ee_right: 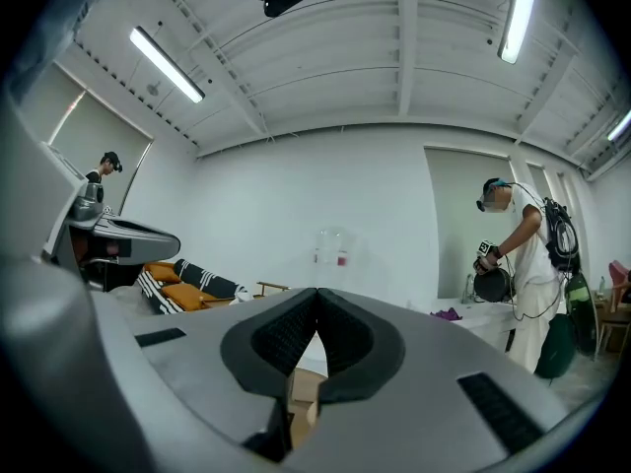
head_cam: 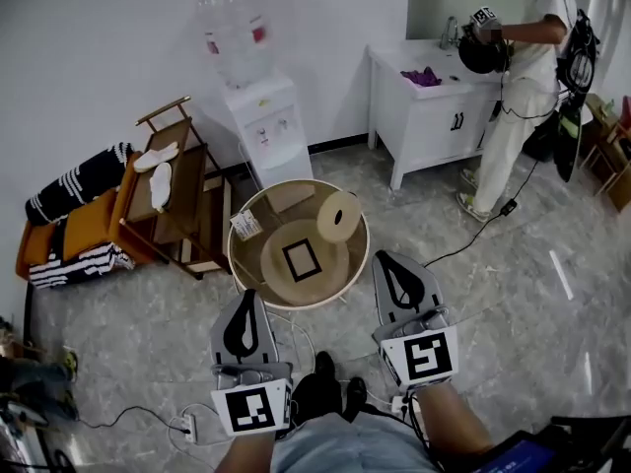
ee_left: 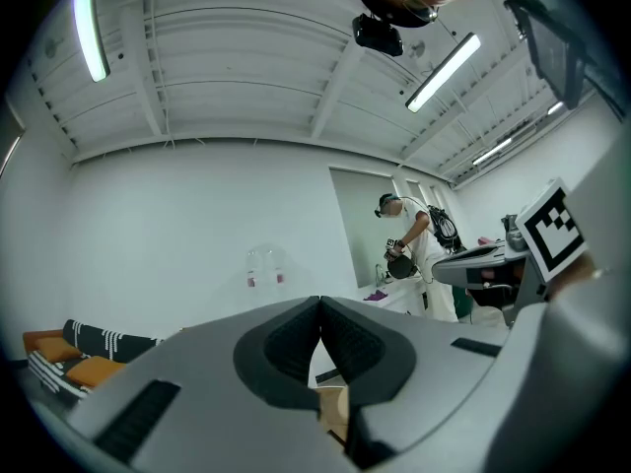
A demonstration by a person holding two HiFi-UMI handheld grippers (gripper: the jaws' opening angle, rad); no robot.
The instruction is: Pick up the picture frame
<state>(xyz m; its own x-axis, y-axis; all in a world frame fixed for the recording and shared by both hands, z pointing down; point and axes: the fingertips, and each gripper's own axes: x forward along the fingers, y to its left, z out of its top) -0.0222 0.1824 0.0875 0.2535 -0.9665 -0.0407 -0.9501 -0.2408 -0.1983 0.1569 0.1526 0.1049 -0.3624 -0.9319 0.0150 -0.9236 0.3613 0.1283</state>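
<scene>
The picture frame (head_cam: 301,259), small with a black border, lies flat in the middle of a round wooden table (head_cam: 258,274). My left gripper (head_cam: 246,297) is held at the table's near left edge, short of the frame, with its jaws shut on nothing. My right gripper (head_cam: 392,261) hangs just right of the table rim, also shut and empty. In the left gripper view the left gripper (ee_left: 320,304) has its tips closed and points level across the room. The right gripper (ee_right: 317,294) shows the same closed tips in its own view. Neither gripper view shows the frame.
A pale wooden disc (head_cam: 338,217), a paper card (head_cam: 245,225) and a box (head_cam: 289,197) share the table. Behind stand a water dispenser (head_cam: 261,116), a wooden rack (head_cam: 177,190) and striped and orange cushions (head_cam: 74,220). A person (head_cam: 527,77) works at a white cabinet (head_cam: 434,111). Cables and a power strip (head_cam: 187,424) lie on the floor.
</scene>
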